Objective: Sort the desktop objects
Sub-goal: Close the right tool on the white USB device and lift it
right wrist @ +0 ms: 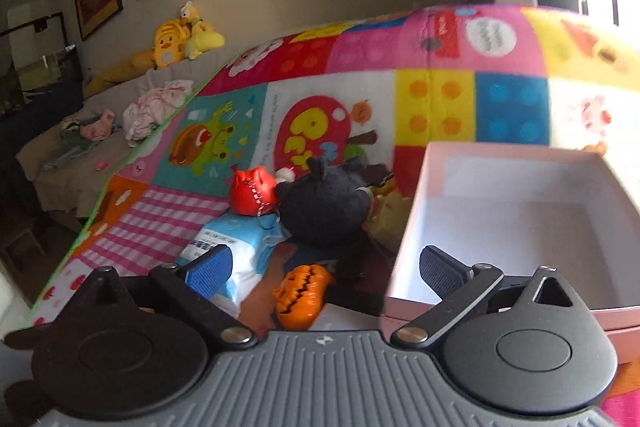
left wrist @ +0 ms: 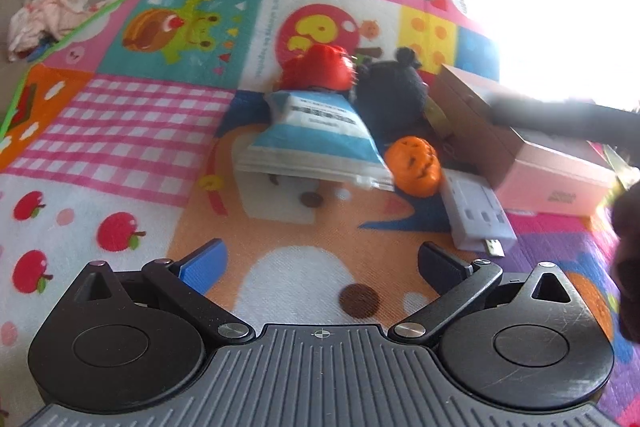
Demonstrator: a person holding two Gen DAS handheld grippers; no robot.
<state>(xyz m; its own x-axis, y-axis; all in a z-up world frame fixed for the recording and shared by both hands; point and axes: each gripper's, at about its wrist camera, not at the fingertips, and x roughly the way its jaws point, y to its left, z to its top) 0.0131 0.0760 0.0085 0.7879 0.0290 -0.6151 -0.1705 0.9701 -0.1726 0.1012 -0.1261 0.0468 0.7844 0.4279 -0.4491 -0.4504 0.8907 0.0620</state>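
On a colourful play mat lie a blue-and-white tissue pack, an orange pumpkin toy, a red toy, a black plush and a white power adapter. A pink open box stands at the right. My left gripper is open and empty, short of the tissue pack. My right gripper is open and empty, above the pumpkin toy, beside the pink box. The tissue pack, red toy and black plush lie ahead of it.
A brown box stands behind the pink one. A yellowish object lies between plush and box. Yellow plush toys and crumpled clothes lie on a sofa beyond the mat's green edge. Framed pictures hang on the wall.
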